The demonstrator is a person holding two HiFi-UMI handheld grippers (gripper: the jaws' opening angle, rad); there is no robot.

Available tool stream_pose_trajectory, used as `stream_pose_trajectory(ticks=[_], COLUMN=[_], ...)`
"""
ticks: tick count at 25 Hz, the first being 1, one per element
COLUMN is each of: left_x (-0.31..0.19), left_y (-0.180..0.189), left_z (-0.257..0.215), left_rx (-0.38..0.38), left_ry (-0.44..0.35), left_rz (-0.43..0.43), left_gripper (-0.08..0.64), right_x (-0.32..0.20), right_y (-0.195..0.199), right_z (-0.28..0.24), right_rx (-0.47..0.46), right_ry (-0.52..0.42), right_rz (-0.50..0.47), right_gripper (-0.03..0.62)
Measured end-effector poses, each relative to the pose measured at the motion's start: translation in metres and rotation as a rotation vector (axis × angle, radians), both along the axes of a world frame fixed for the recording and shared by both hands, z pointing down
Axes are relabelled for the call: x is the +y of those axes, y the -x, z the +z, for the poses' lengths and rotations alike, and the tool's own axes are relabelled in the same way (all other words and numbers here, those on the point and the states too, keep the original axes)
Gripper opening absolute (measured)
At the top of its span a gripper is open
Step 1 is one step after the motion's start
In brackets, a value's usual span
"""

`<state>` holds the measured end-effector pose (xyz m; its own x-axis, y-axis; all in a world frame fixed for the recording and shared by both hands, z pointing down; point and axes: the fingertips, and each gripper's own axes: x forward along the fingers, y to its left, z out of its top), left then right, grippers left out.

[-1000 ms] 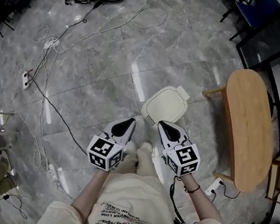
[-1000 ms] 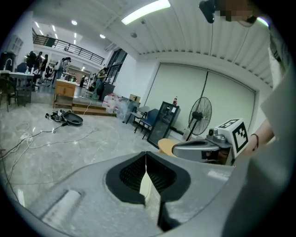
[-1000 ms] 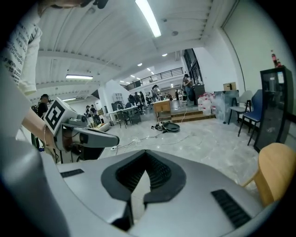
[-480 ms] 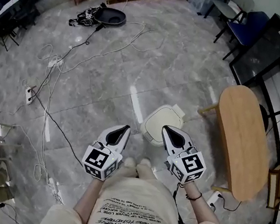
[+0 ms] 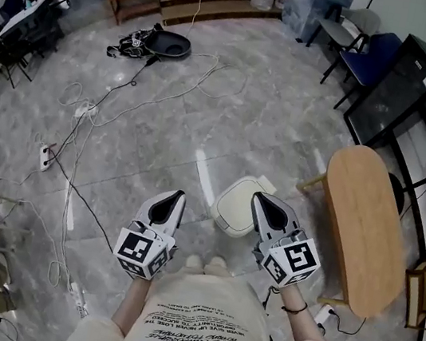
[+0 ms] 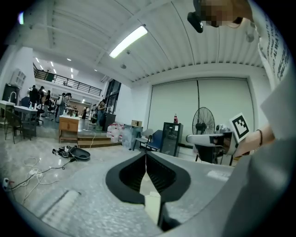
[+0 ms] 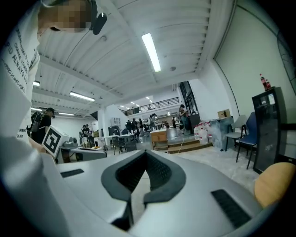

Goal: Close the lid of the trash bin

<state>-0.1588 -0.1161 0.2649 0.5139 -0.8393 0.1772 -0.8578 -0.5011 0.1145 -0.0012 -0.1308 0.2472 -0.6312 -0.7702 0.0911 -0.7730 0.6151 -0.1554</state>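
Trash bin (image 5: 237, 208) lidded — left gripper (image 5: 177, 197), right gripper (image 5: 260, 199) empty.

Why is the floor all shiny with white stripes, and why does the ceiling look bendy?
Head view: the white stripes on the floor are glare off polished stone. Left gripper view: the wide lens curves the ceiling and the lamp, and the corners go dark. Right gripper view: the same bending, with a very bright lamp.
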Motion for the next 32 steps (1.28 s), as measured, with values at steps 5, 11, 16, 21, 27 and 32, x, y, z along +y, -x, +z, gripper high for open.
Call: stream_pose_trajectory(ticks=[5, 11, 16, 21, 27, 32], left_x=[-0.002, -0.003, -0.002, 0.0, 0.003, 0.006], left_y=[0.012, 0.019, 0.018, 0.017, 0.02, 0.023], left_z=[-0.012, -0.018, -0.018, -0.015, -0.011, -0.011], left_rx=[-0.007, -0.001, -0.03, -0.028, -0.032, -0.035], left_ry=[-0.047, -0.066, -0.067, -0.064, -0.059, -0.052], left_rz=[-0.061, -0.101, -0.098, -0.099, -0.105, -0.112], left_gripper=[0.024, 0.025, 0.024, 0.024, 0.024, 0.024], right_x=[-0.003, -0.005, -0.006, -0.001, 0.004, 0.007], right_y=[-0.012, -0.027, -0.035, -0.035, -0.036, -0.034], right_z=[-0.014, -0.027, -0.029, -0.029, -0.026, -0.026], right_rx=[-0.036, -0.019, -0.012, 0.006, 0.012, 0.022], right_ry=[-0.026, -0.083, -0.092, -0.1, -0.091, -0.09], right_rz=[0.038, 0.111, 0.132, 0.136, 0.147, 0.142], right_gripper=[0.005, 0.005, 0.005, 0.005, 0.005, 0.005])
